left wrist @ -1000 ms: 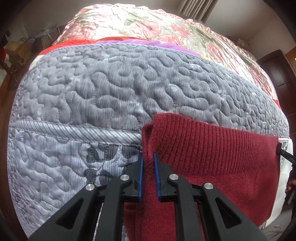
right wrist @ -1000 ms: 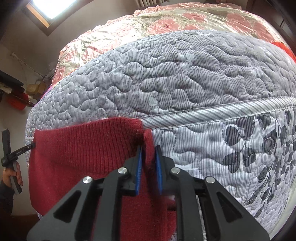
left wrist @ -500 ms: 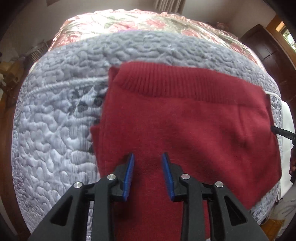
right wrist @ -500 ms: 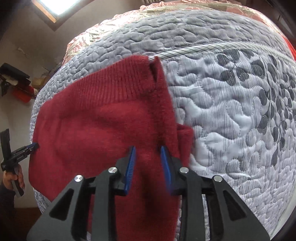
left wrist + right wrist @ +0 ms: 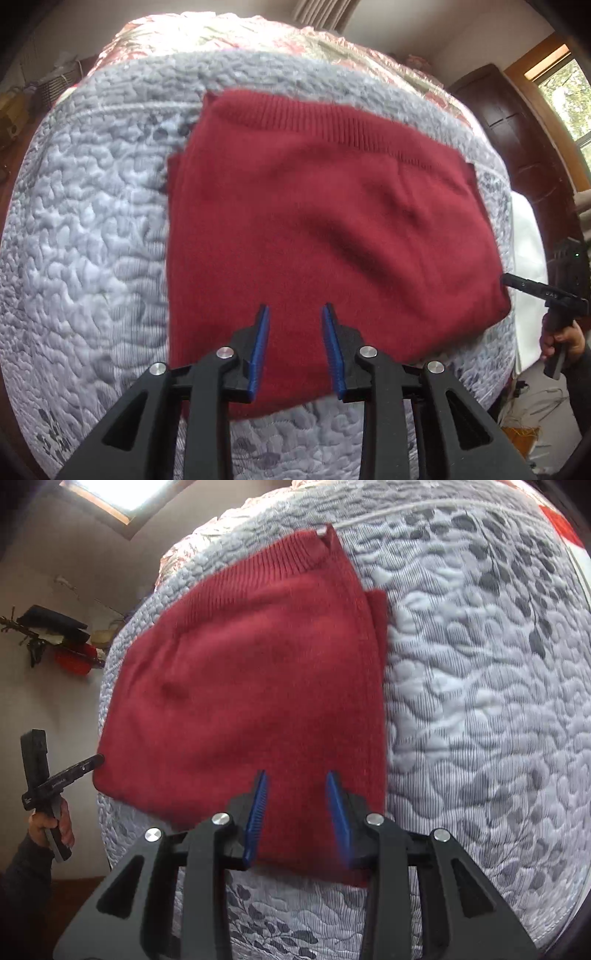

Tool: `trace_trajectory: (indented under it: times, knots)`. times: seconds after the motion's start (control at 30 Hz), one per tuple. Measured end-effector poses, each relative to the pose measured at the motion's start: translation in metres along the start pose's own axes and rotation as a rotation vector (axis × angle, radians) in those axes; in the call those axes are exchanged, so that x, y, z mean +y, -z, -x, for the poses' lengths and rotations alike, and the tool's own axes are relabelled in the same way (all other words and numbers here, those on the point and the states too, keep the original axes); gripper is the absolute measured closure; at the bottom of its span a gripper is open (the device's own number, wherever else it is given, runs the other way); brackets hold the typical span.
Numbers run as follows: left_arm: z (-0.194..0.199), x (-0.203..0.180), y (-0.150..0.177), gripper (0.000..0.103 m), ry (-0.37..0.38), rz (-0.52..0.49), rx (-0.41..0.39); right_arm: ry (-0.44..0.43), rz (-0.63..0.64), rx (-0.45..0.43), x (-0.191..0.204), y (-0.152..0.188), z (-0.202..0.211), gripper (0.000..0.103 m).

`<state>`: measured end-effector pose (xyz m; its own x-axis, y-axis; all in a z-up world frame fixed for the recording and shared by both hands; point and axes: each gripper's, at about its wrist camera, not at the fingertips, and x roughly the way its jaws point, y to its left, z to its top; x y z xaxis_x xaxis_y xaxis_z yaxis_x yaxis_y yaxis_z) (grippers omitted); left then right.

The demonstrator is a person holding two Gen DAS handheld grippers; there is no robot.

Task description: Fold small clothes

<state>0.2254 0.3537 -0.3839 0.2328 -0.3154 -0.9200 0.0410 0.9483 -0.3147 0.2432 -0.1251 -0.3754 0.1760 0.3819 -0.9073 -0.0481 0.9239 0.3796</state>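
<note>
Sweater (image 5: 325,229), soft, light red knit, lies folded flat on the grey quilt (image 5: 85,258); my left tongs (image 5: 295,347) and right tongs (image 5: 297,816) hover spread, its ribbed edge likeliest to grip.

Small markings on the other gripper (image 5: 543,295) are too blurred to read

Soft daylight enters from a window (image 5: 569,99) at the right edge of the left wrist view and a bright, blown-out skylight (image 5: 122,494) in the right wrist view. Both pictures are motion-blurred, with strong fisheye bending and dark corners.
</note>
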Motion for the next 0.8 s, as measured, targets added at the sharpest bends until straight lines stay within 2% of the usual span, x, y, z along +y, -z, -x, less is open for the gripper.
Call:
trace_trajectory:
  times: [0.07, 0.1, 0.23, 0.27, 0.3, 0.37, 0.47, 0.57, 0.63, 0.67, 0.7, 0.8]
  knots:
    - [-0.020, 0.008, 0.016, 0.076, -0.042, -0.005, 0.048, 0.047, 0.012, 0.014, -0.009, 0.010, -0.015, 0.073]
    - [-0.026, 0.013, 0.020, 0.082, -0.050, -0.002, 0.063, 0.066, 0.013, 0.018, -0.013, 0.013, -0.019, 0.073]
    - [-0.018, 0.018, 0.014, 0.085, -0.035, 0.020, 0.052, 0.050, -0.003, -0.011, -0.011, 0.020, 0.001, 0.073]
    - [-0.009, 0.016, 0.015, 0.080, -0.020, 0.024, 0.033, 0.044, 0.008, -0.029, -0.006, 0.023, 0.010, 0.070]
    - [0.001, 0.015, 0.016, 0.069, -0.001, 0.032, 0.009, 0.043, 0.018, -0.042, -0.001, 0.027, 0.018, 0.068]
    - [0.013, 0.018, 0.021, 0.053, 0.014, 0.061, -0.017, 0.043, 0.023, -0.031, 0.000, 0.035, 0.020, 0.066]
    - [0.002, 0.039, 0.033, 0.050, -0.012, 0.126, 0.038, 0.082, -0.004, 0.039, -0.019, 0.048, -0.003, 0.066]
    - [0.006, 0.055, 0.035, 0.050, 0.032, 0.181, 0.051, 0.093, -0.049, 0.024, -0.023, 0.048, 0.000, 0.069]
    - [0.025, 0.058, 0.032, 0.045, 0.087, 0.221, 0.034, 0.119, -0.013, -0.022, -0.009, 0.051, 0.018, 0.064]
    - [0.033, 0.063, 0.029, 0.034, 0.111, 0.237, 0.020, 0.142, 0.022, -0.047, 0.001, 0.053, 0.027, 0.062]
    - [0.040, 0.068, 0.025, 0.030, 0.126, 0.252, 0.007, 0.165, 0.055, -0.068, 0.016, 0.054, 0.032, 0.061]
    - [0.050, 0.090, 0.008, 0.029, 0.166, 0.304, -0.003, 0.241, 0.212, -0.121, 0.072, 0.069, 0.043, 0.055]
